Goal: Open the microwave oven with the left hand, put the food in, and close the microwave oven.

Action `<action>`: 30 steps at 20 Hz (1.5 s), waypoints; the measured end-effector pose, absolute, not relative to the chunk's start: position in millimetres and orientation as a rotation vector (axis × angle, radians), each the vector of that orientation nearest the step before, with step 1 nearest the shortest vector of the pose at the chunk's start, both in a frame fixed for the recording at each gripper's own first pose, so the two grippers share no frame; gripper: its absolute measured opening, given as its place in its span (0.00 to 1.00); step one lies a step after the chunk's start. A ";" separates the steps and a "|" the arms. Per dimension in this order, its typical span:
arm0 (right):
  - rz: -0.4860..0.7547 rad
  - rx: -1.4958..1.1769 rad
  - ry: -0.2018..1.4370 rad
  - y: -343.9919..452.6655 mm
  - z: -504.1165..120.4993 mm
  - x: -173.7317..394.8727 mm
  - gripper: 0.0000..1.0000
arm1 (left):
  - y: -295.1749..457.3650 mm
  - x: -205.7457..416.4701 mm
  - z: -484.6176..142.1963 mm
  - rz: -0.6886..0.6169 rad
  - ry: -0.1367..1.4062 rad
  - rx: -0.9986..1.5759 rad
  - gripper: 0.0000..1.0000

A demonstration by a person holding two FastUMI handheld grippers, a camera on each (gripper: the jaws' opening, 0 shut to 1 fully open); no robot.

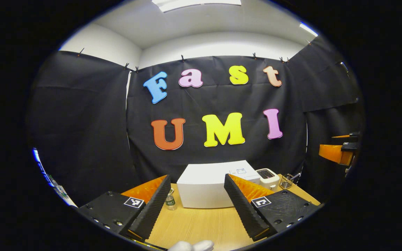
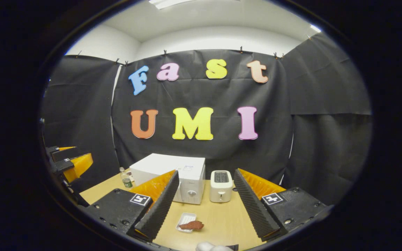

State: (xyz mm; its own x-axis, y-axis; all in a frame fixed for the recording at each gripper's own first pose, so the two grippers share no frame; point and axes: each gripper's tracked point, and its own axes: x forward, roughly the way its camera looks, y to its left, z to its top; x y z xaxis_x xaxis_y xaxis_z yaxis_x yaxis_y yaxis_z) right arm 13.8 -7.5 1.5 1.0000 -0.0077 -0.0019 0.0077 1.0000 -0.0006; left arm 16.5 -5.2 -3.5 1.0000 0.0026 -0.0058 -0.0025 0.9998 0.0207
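Both tools hovering wide open above the table, microwave oven door shut

The left tool [image 1: 197,205] is holding nothing and is facing the white microwave oven [image 1: 208,190], which is sitting toward the far edge of the table [image 1: 201,226]. The right tool [image 2: 204,204] is likewise gaping wide and empty. The food [image 2: 192,225] is lying in a small white tray [image 2: 186,221] near the table's front edge, well apart from the microwave oven, with a toaster [image 2: 221,186] standing just beside the oven and a bottle [image 2: 126,180] at its other side
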 end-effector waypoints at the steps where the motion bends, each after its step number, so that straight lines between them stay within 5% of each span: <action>1: -0.008 -0.001 0.002 -8.6 2.0 16.7 1.00 | -4.9 17.7 -4.1 0.002 0.008 0.021 0.96; 13: -0.004 0.015 0.003 -21.7 8.4 42.9 1.00 | -33.8 62.6 -36.4 -0.018 0.030 -0.006 0.96; 29: -0.188 -0.078 0.056 -103.6 5.6 39.8 1.00 | -176.1 215.1 -194.4 -0.152 0.148 -0.078 0.95; 30: -0.194 -0.083 0.068 -107.7 1.2 39.2 0.91 | -180.6 228.7 -201.2 -0.148 0.147 -0.064 0.95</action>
